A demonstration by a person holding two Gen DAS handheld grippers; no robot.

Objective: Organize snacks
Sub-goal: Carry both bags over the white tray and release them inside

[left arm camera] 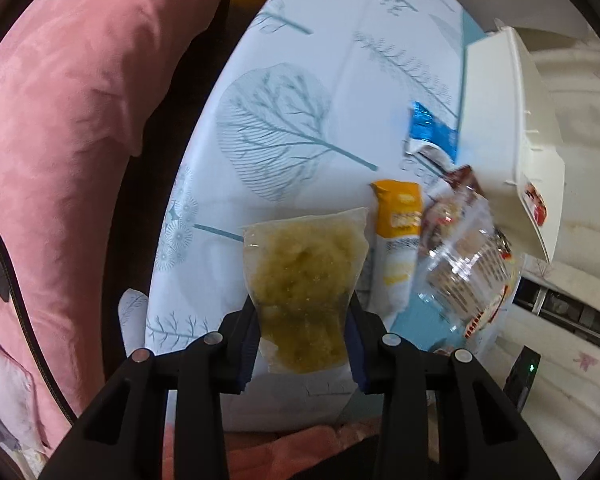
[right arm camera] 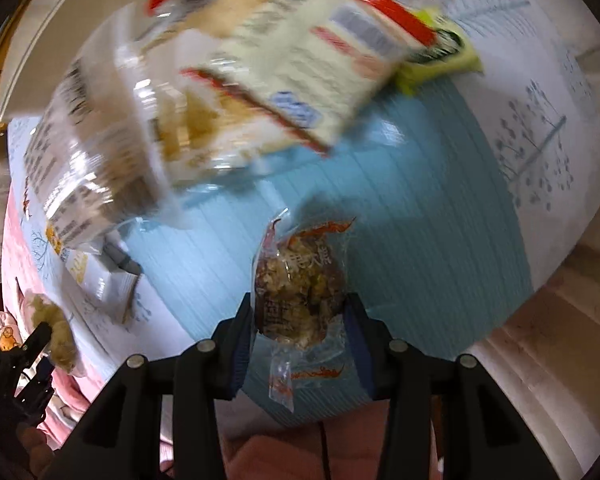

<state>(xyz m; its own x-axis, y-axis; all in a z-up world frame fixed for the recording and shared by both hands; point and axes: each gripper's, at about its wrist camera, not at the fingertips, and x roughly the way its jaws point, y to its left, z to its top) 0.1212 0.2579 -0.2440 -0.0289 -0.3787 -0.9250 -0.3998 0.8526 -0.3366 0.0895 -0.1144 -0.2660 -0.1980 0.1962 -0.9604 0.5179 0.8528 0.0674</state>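
The left gripper [left arm camera: 302, 332] is pinching a clear green pouch [left arm camera: 304, 276], hanging just left of the yellow packet [left arm camera: 398, 240] on the table [left arm camera: 284, 128]. Farther right, the right gripper [right arm camera: 298, 336] is pinching a brown snack [right arm camera: 300, 288] over the table's blue mat [right arm camera: 420, 240].

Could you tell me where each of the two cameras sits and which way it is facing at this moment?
Left wrist: rides on the left gripper, looking steeply down its fingers at the clear yellow-green packet it holds over the tree-print tablecloth.
Right wrist: rides on the right gripper, looking down at its brown snack packet over a light blue mat.
Shared: the tablecloth and the large clear snack bag.
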